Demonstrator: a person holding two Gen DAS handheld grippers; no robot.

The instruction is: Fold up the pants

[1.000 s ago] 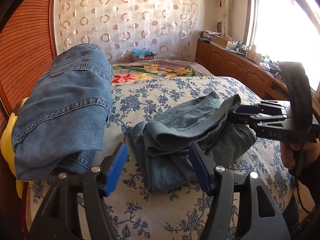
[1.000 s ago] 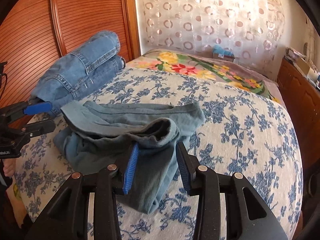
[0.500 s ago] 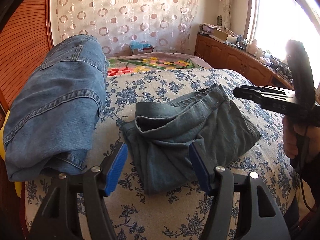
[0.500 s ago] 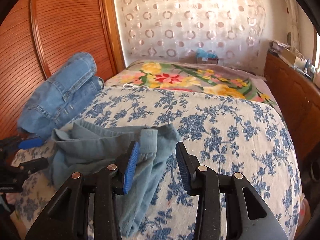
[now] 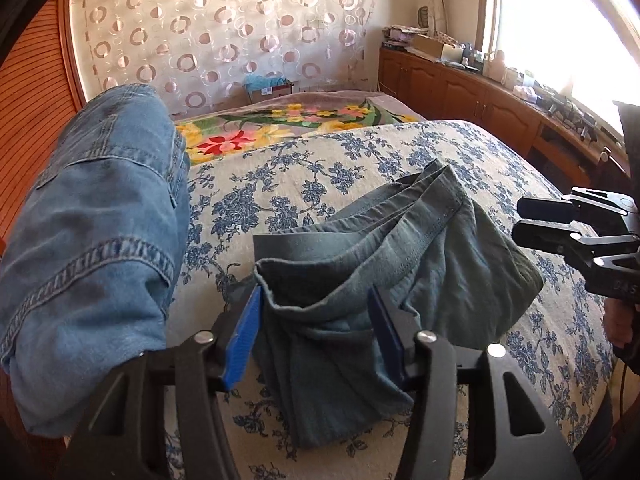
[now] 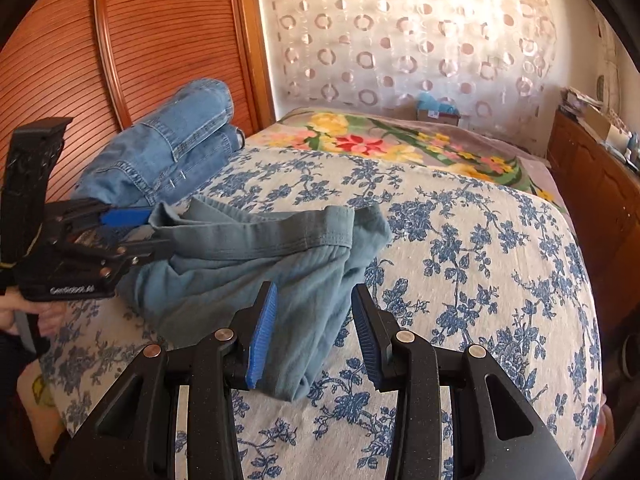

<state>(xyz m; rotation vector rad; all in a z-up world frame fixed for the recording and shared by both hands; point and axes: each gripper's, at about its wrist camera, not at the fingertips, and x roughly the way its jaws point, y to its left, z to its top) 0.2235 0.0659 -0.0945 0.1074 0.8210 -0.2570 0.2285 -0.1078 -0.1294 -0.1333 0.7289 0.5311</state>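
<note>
Grey-green pants point(image 5: 420, 264) lie roughly folded and bunched on the floral bedspread point(image 5: 320, 168), also in the right wrist view point(image 6: 248, 264). My left gripper point(image 5: 316, 332) is open, its blue pads on either side of the pants' near waistband edge. It also shows in the right wrist view point(image 6: 136, 232), at the pile's left end. My right gripper point(image 6: 312, 328) is open and empty, just above the near side of the pants. It shows in the left wrist view point(image 5: 532, 220) by the pile's right edge.
Folded blue jeans point(image 5: 92, 232) are stacked at the bed's left side, also in the right wrist view point(image 6: 168, 148). A wooden slatted headboard point(image 6: 120, 40) stands behind them. A flowered blanket point(image 6: 400, 144) lies farther up the bed. Wooden cabinets point(image 5: 460, 88) run along the right wall.
My right gripper has let go of the pants' edge and pulled back toward the right. My left gripper has moved forward and now has its pads around the waistband edge.
</note>
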